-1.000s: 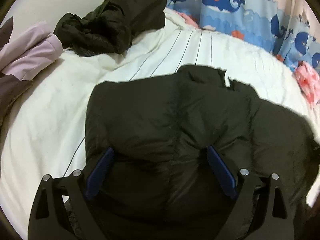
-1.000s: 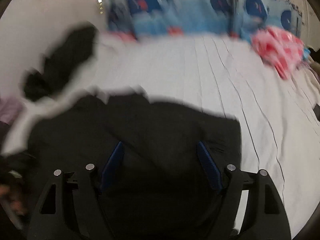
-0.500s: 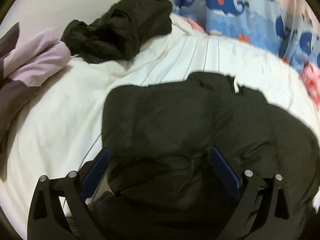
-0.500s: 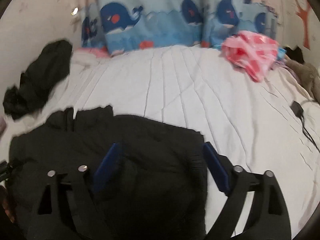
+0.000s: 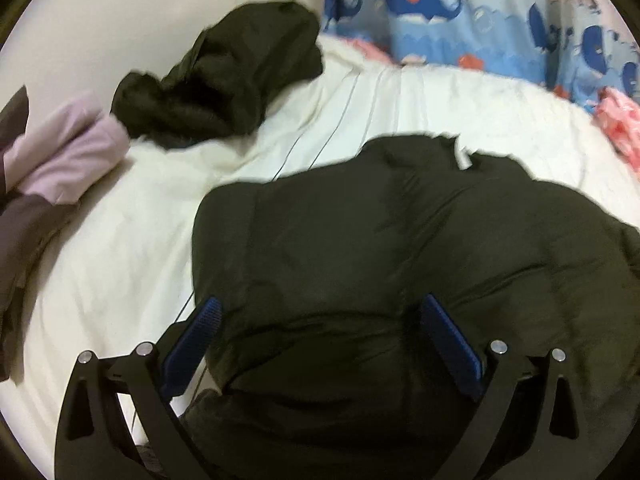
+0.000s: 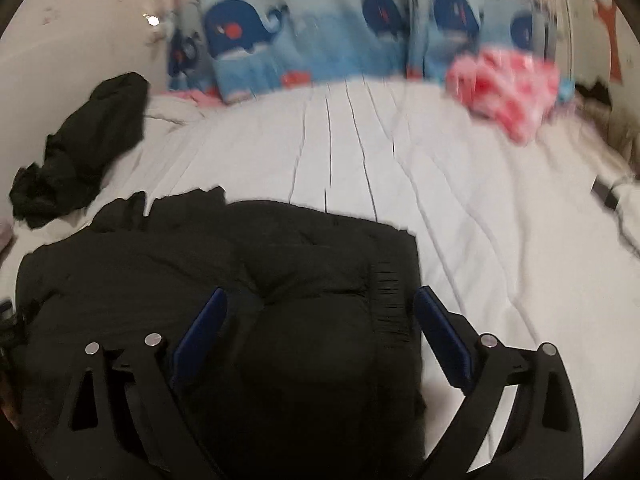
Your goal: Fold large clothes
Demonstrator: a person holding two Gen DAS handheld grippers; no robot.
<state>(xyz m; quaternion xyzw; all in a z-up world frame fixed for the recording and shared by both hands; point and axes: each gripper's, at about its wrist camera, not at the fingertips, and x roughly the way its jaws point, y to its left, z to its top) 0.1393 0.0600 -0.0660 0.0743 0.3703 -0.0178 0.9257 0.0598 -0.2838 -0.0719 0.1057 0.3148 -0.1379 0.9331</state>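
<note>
2 tools, left [image 5: 320, 320] and right [image 6: 320, 312], hang spread wide, ungripping, above the black jacket [image 5: 380, 240].

Bare sheet [image 6: 460, 208] right of my jacket [image 6: 240, 280] is passable; crumpled black garment [image 5: 224, 84] and lilac clothes [image 5: 68, 152] block left.

Two dark jackets [image 5: 400, 264] [image 5: 224, 80], one lilac garment [image 5: 68, 156], one pink bundle [image 6: 508, 84], two grippers [image 5: 316, 312] [image 6: 320, 304]
</note>
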